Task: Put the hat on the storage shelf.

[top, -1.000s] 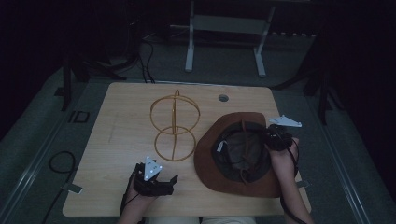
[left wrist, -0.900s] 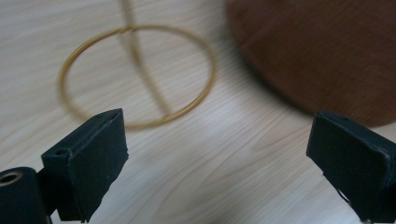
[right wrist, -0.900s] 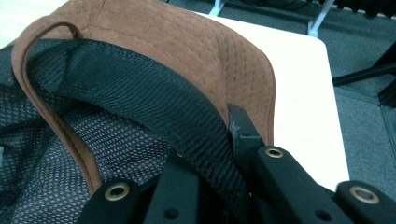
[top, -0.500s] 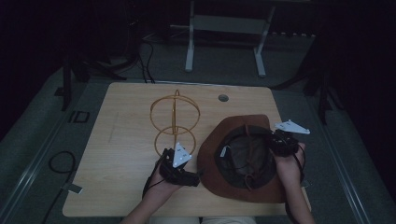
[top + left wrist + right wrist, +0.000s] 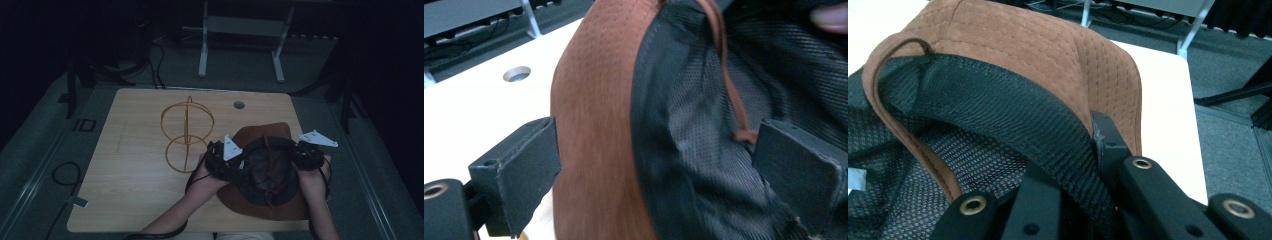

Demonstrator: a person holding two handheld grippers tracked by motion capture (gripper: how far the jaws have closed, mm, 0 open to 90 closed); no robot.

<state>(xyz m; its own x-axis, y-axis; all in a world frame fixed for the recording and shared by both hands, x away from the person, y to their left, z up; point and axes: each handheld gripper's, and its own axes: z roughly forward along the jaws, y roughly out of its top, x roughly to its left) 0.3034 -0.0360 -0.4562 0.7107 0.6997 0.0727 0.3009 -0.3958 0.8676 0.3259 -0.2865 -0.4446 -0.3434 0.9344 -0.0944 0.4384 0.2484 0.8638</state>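
Since 1 s ago my left gripper (image 5: pixel 227 160) is coming up from the bare tabletop to the brown suede wide-brim hat (image 5: pixel 260 132), lying crown-down on the light wooden table (image 5: pixel 135 150). Its jaws are standing wide, straddling the brim, not yet pressing. R gripper (image 5: pixel 306 154) is clamping the opposite brim edge.

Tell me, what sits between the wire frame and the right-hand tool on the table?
The left tool and the upturned brown hat lie between the wire frame and the right tool, seen in the high view.
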